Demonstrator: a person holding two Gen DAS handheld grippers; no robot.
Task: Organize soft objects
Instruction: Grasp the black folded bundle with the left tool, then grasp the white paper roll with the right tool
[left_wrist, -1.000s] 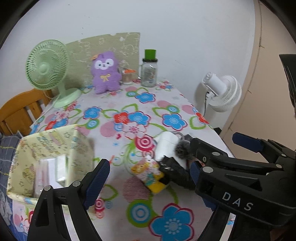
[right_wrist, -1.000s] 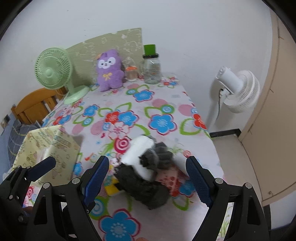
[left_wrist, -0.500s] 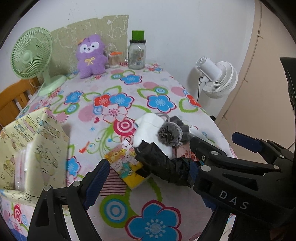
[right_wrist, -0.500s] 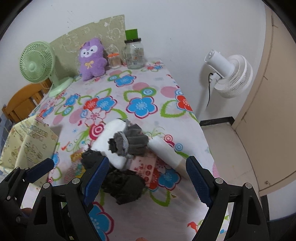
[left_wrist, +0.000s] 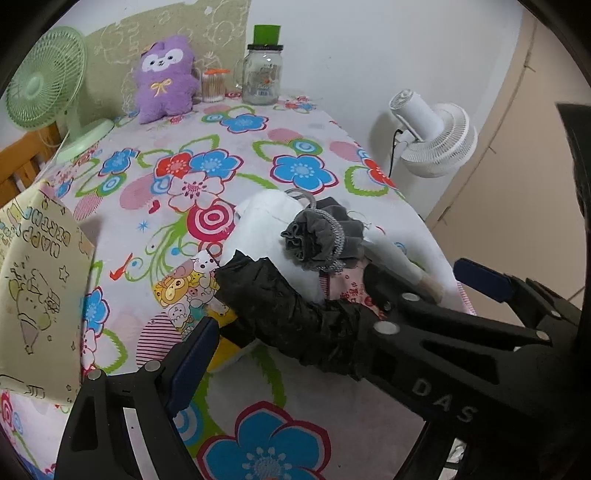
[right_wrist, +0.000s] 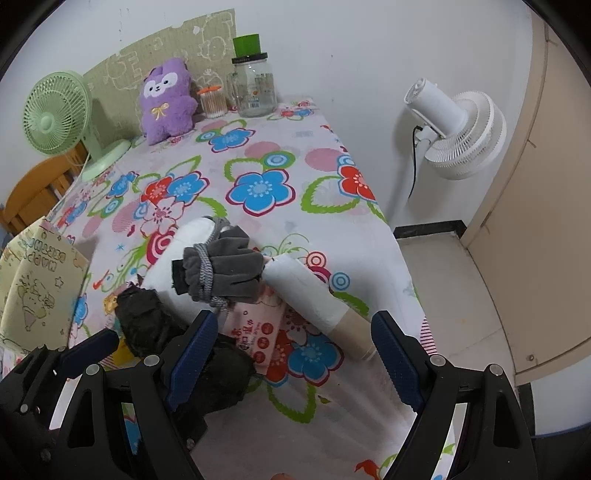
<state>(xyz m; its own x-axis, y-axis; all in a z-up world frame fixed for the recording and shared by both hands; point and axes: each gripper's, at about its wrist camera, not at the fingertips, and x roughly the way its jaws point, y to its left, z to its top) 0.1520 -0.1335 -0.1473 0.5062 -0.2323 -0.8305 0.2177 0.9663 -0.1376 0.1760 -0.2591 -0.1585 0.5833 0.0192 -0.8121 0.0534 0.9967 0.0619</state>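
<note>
A pile of soft things lies near the table's front right: a black crumpled cloth (left_wrist: 288, 314) (right_wrist: 147, 321), a grey drawstring pouch (left_wrist: 317, 236) (right_wrist: 221, 273), a white bundle (left_wrist: 266, 218), a white roll (right_wrist: 314, 299), a pink wipes pack (right_wrist: 258, 332) and a cartoon-print pack (left_wrist: 184, 291). My left gripper (left_wrist: 284, 325) is open with the black cloth between its fingers. My right gripper (right_wrist: 291, 350) is open, hovering over the wipes pack and roll. The right gripper also shows in the left wrist view (left_wrist: 443, 325).
A yellow printed box (left_wrist: 33, 295) (right_wrist: 33, 288) stands at the left. A purple plush (left_wrist: 162, 77) (right_wrist: 166, 99), a green fan (left_wrist: 40, 85), a glass jar (left_wrist: 262, 77) and a swab jar (right_wrist: 212, 101) stand at the back. A white fan (right_wrist: 454, 133) stands past the table's right edge.
Both grippers have moved forward and down toward the pile. The black cloth now lies between the left gripper's fingers. Both stay open.
</note>
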